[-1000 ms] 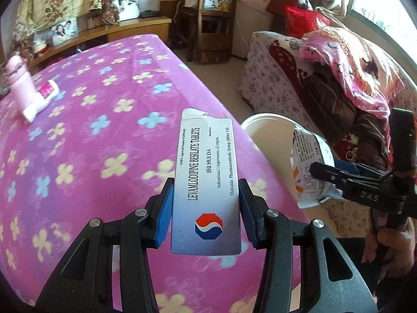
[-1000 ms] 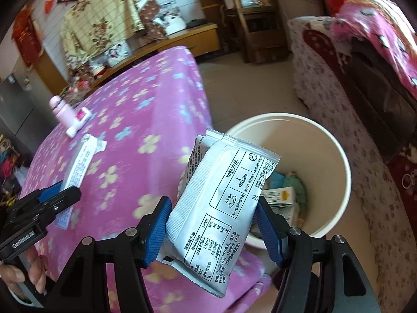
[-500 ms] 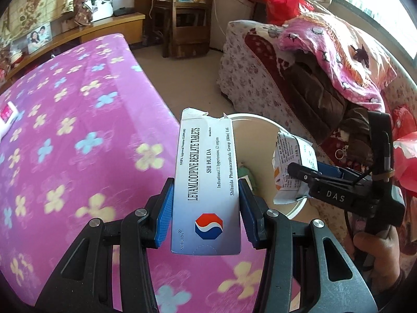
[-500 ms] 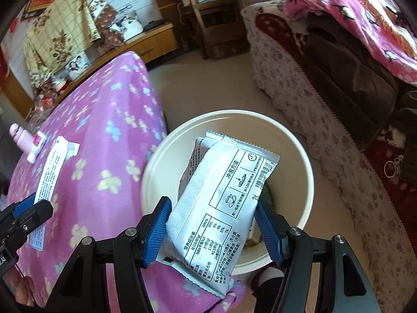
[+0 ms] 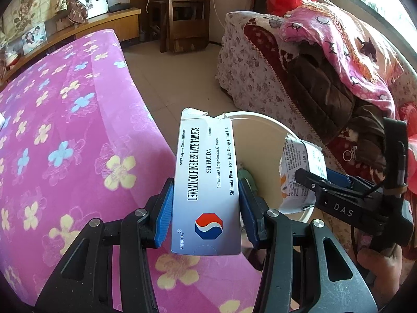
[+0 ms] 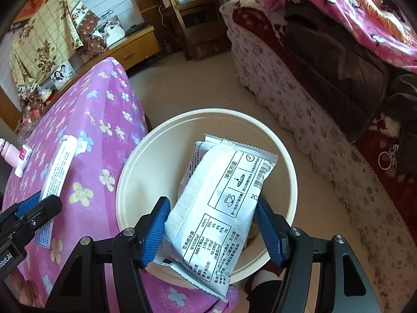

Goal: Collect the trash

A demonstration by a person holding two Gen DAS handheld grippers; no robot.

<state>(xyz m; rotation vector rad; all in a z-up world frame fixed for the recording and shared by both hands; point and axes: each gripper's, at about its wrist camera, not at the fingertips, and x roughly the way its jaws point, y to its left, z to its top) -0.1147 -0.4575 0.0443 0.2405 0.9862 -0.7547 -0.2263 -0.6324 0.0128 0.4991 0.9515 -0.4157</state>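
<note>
My left gripper (image 5: 206,208) is shut on a white tablet box (image 5: 207,185) with a red and blue logo, held at the edge of the pink flowered bed beside the cream bin (image 5: 263,122). My right gripper (image 6: 212,224) is shut on a white snack packet (image 6: 221,203) and holds it over the cream bin (image 6: 138,161). The right gripper with the packet (image 5: 299,174) shows at the right of the left wrist view. The left gripper with its box (image 6: 56,174) shows at the left of the right wrist view. The bin's contents are mostly hidden by the packet.
The pink flowered bed cover (image 5: 65,143) fills the left. A pink bottle (image 6: 13,159) lies on it. A sofa piled with blankets and clothes (image 5: 325,60) stands right of the bin. Wooden shelves (image 5: 185,13) stand at the back across tiled floor.
Both grippers have swung right, off the bed towards the bin. The packet now hangs over the bin's opening and the box sits at its near rim. Both grips are unchanged.
</note>
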